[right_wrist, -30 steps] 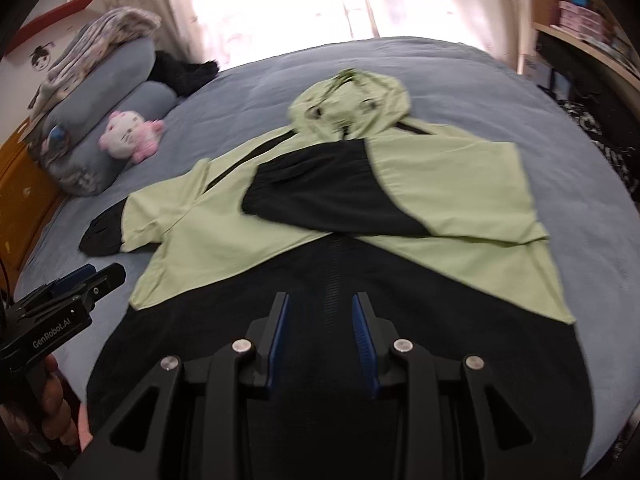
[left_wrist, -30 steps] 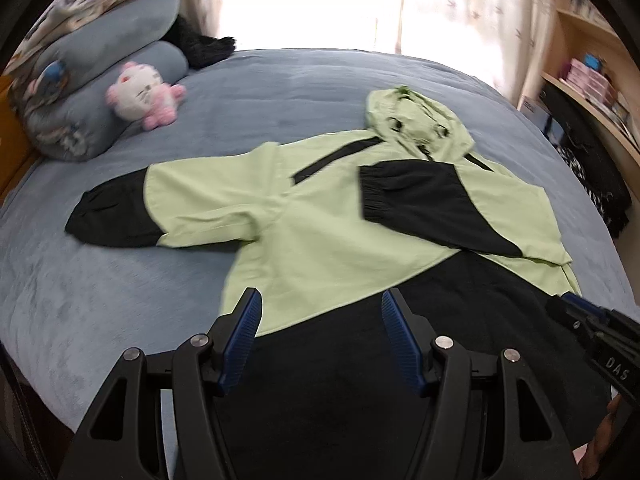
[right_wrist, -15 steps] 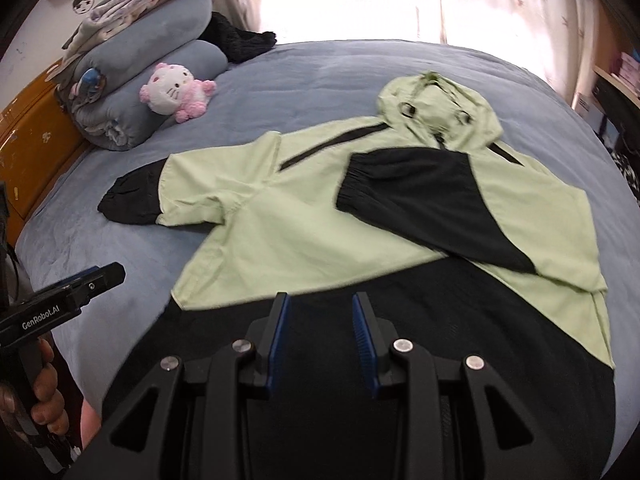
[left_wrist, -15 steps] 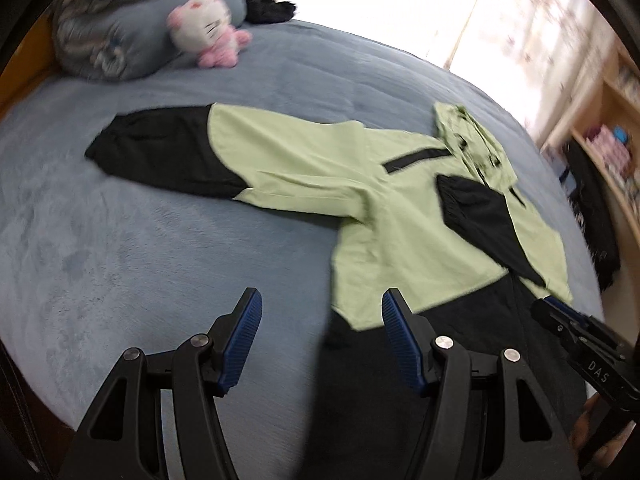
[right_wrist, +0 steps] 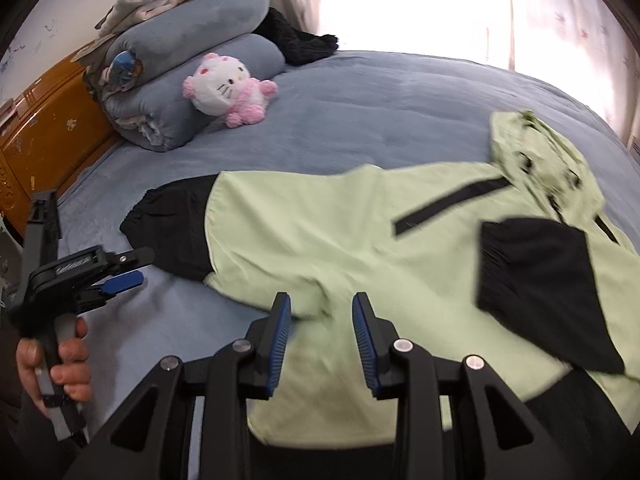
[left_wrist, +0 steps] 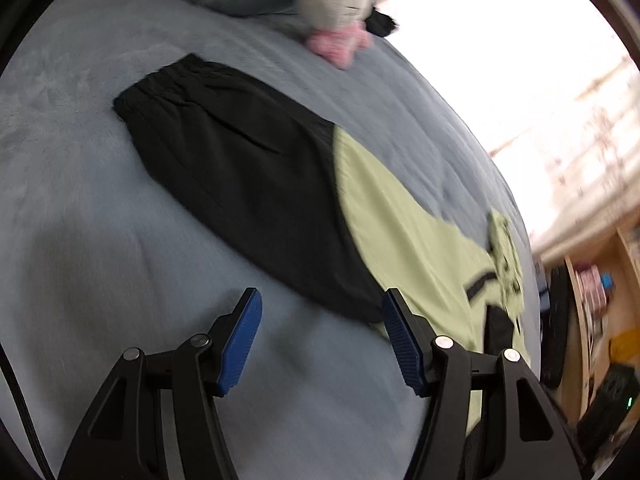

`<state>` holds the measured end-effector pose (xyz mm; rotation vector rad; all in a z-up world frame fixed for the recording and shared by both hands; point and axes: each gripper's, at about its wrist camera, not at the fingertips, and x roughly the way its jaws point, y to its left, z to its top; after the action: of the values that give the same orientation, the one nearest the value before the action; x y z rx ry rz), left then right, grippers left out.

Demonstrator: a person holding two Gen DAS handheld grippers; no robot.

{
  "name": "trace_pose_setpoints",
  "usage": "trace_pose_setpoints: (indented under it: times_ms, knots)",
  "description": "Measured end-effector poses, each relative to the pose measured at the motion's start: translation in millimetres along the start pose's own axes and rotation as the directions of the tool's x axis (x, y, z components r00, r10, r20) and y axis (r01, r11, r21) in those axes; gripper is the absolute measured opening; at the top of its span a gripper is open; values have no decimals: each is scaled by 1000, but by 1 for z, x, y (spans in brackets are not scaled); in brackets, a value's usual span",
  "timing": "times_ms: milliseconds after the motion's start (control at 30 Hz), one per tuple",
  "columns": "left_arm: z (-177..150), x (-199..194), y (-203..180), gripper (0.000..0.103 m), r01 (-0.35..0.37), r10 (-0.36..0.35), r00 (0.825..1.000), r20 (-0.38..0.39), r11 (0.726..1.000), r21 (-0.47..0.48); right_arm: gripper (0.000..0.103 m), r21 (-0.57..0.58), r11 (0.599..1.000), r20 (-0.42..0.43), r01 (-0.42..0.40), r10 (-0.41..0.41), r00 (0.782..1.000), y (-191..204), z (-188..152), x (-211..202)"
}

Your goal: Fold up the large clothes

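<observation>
Risk: if you close the left gripper (left_wrist: 320, 336) too low, its jaws may pinch the bed (left_wrist: 80, 240) cover along with the sleeve (left_wrist: 240, 184), dragging both. The thin fabric may also slip and unfold the hoodie (right_wrist: 340, 248). Both grippers' jaws stand apart and empty. The outstretched sleeve lies just beyond the left jaws; the right gripper (right_wrist: 322, 332) hovers over the near green body.

Left view looks low and close along the outstretched sleeve (left_wrist: 248, 184); right view looks from higher, both sharing the jacket (right_wrist: 340, 248) and the bed (right_wrist: 360, 100).
</observation>
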<state>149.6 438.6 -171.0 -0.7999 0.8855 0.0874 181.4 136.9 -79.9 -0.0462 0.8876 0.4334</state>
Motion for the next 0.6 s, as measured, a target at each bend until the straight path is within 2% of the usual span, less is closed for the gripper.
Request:
trace_pose_setpoints:
  times_ms: [67,167,333,367,400,433,533,600]
  knots:
    - [15,13,13,61,-8,8,1000,-15,1000,-27,32,-11,1000,6,-5,5,1000,7,8,12]
    - [32,31,28,61,21,-23,999,-32,997,-70,32,-12,1000,7,-15,15,1000,15,19,30]
    - [43,43,32,58,25,-24,1000,16,996,-85,32,-8,1000,-7,-28,28,1000,20,24,50]
    - [44,44,32,52,20,-17,999,28,996,-90,32,-4,1000,-11,-31,31,999,19,24,52]
    - [46,46,32,25,-11,16,998,58,996,-92,32,0,999,-14,-34,34,999,19,23,53]
    - [48,44,34,5,-44,50,996,72,995,-90,32,4,999,-19,-37,37,999,18,23,54]
    - [52,35,35,3,-62,76,989,127,992,-110,32,9,999,-24,-44,44,999,13,19,51]
    - [52,21,13,1,-124,133,972,194,991,-58,32,13,999,-17,-42,42,999,6,15,44]
